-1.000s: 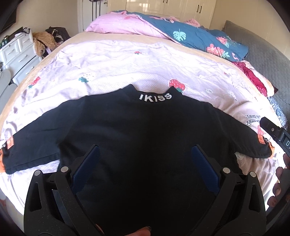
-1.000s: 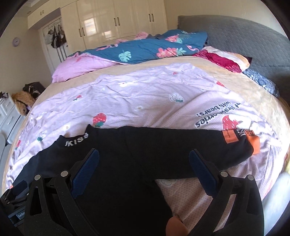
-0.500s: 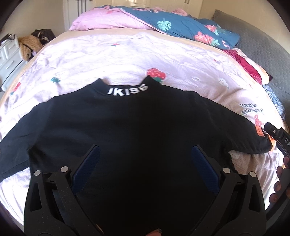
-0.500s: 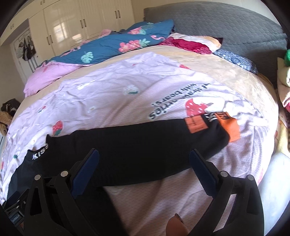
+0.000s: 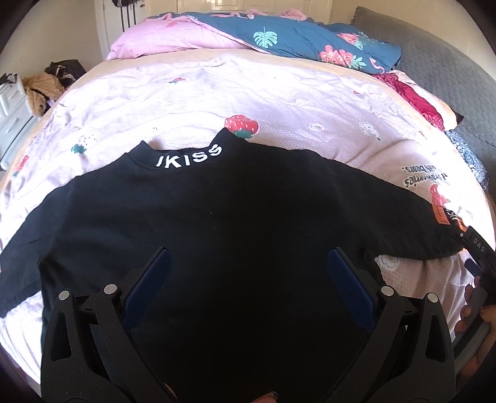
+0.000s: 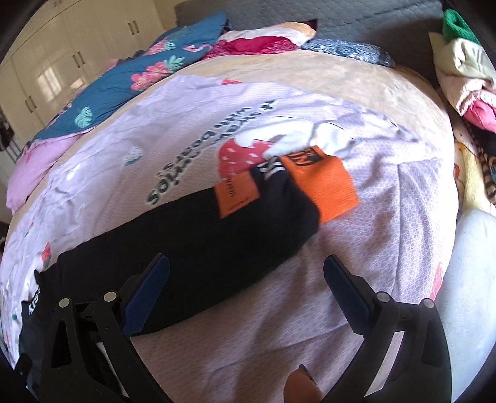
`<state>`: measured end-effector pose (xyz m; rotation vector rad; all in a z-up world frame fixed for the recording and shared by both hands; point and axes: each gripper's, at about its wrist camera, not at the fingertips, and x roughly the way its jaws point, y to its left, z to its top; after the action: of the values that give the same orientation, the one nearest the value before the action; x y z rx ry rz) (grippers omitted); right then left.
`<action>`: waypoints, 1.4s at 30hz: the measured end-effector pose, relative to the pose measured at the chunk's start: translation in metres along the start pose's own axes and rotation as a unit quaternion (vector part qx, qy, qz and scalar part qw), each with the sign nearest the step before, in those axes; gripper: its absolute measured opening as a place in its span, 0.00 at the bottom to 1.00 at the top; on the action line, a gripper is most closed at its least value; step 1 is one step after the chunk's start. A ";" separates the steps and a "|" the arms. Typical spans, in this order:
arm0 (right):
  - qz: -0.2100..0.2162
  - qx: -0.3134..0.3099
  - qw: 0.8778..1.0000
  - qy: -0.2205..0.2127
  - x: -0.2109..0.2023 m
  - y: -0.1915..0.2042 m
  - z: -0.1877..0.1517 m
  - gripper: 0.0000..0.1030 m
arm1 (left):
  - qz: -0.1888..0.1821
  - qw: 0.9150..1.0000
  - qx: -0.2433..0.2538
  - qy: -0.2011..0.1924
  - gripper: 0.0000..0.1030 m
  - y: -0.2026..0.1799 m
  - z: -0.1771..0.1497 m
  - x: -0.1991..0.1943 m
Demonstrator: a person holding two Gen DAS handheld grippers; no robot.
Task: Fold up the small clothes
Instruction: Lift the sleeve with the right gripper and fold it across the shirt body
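A small black long-sleeved top [image 5: 235, 217] with white "IKISS" lettering on the collar lies spread flat on a pale pink strawberry-print bed cover [image 5: 217, 93]. My left gripper [image 5: 248, 263] is open and empty, above the middle of the top's body. My right gripper [image 6: 245, 269] is open and empty, over the right sleeve [image 6: 192, 235], short of its orange cuff [image 6: 322, 186]. An orange patch [image 6: 235, 195] sits near the cuff. The right gripper's body shows at the right edge of the left wrist view [image 5: 477, 257].
A blue floral quilt [image 5: 294, 37] and pink bedding [image 5: 164, 37] lie at the far side of the bed. A grey headboard [image 6: 341, 15] is behind. A pile of clothes [image 6: 465, 68] sits at the right. A dresser with clothes [image 5: 18, 99] stands at the left.
My right gripper has swung right along the sleeve toward the orange cuff. My left gripper has shifted right and closer over the top's body. Both stay open.
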<state>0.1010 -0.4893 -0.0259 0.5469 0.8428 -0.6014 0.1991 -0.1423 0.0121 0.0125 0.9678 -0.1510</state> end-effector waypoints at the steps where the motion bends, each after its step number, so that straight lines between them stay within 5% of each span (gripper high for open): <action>1: 0.001 0.004 1.000 0.003 0.004 -0.004 0.001 0.96 | -0.002 1.000 0.000 -0.001 0.92 -0.001 0.002 0.002; 9: 0.031 0.036 0.999 0.007 0.029 -0.026 0.017 0.95 | -0.018 1.000 0.013 0.015 0.92 -0.029 0.012 0.025; 11: 0.032 0.037 0.999 -0.001 0.032 -0.027 0.022 0.77 | -0.021 1.000 0.012 0.017 0.92 -0.033 0.013 0.029; 13: 0.025 0.038 0.999 -0.006 0.035 -0.031 0.026 0.48 | -0.021 1.000 0.013 0.017 0.92 -0.038 0.013 0.030; 18: 0.071 0.059 0.995 -0.042 0.031 -0.042 0.033 0.16 | -0.013 1.000 0.012 0.018 0.92 -0.035 0.009 0.024; 30: 0.169 -0.023 0.975 -0.144 -0.034 -0.007 0.032 0.12 | -0.019 1.000 0.002 0.001 0.92 -0.009 0.011 0.005; 42: 0.241 -0.107 0.951 -0.161 -0.080 0.059 0.023 0.12 | -0.049 0.998 -0.025 -0.005 0.92 0.031 0.018 -0.012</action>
<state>0.1110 -0.4418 0.0640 0.4205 0.4318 -0.1388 0.2117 -0.1117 0.0307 -0.0820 0.9623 -0.2175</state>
